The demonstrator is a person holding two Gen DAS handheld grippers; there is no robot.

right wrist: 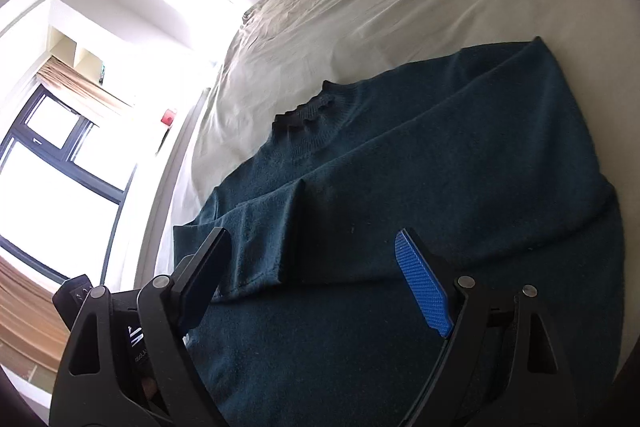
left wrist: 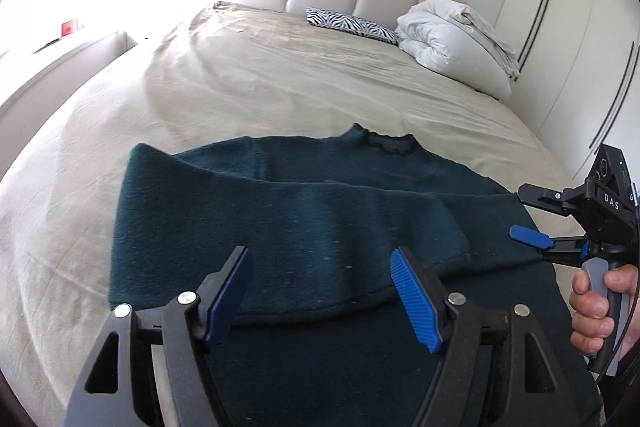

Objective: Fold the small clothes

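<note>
bed (left wrist: 280,75) bearing the task garment, largest first. dark teal sweater (left wrist: 304,219) lies flat at the near edge, collar toward 12 o'clock, both sleeves (left wrist: 360,211) already folded across the chest; the body fold appears still to be done. left gripper (left wrist: 320,291), at 6 o'clock, jaws spread wide, holds nothing. right gripper (left wrist: 532,215), at 3 o'clock, likewise parted and empty over the sweater's edge.

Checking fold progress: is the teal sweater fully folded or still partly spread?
Partly folded. The teal sweater lies flat on the bed, sleeves crossed over its body, collar and hem still apart.
</note>
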